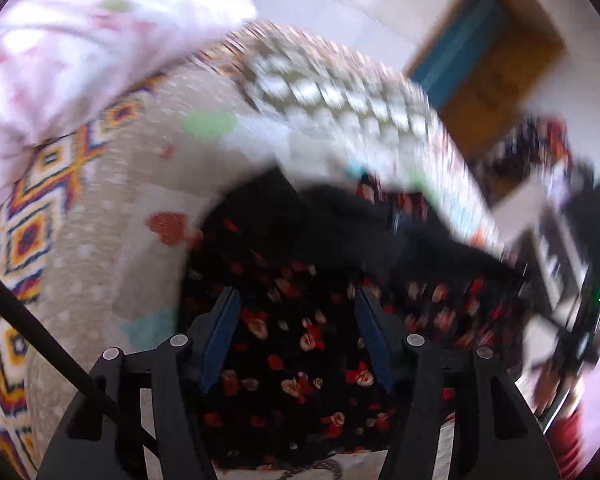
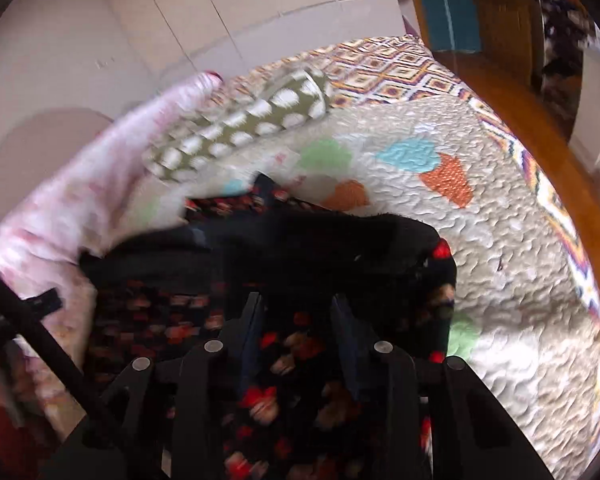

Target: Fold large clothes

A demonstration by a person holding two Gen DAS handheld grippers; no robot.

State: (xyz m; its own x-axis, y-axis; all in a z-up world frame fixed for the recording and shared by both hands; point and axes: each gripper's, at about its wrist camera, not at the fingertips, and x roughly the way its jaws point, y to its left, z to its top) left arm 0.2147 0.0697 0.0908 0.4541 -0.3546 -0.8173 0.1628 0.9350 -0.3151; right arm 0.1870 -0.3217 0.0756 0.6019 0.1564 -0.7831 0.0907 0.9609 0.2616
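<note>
A quilted bed cover (image 2: 500,264) carries the black floral garment (image 1: 300,340) at six o'clock in both views. Left gripper (image 1: 296,300) hovers half open over it, right gripper (image 2: 298,304) narrower, neither visibly pinching cloth. A fold looks just laid; next needs fresh edge grips.

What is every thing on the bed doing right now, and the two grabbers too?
Black flowered garment: spread on the quilt, upper part bunched.
Left gripper: open over the garment, holding nothing.
Right gripper: partly open over the garment; whether it grips is unclear.
Green spotted cloth: rolled up, lying on the quilt.
Pink blanket: crumpled at the quilt's edge.
Quilt: spread flat.
</note>
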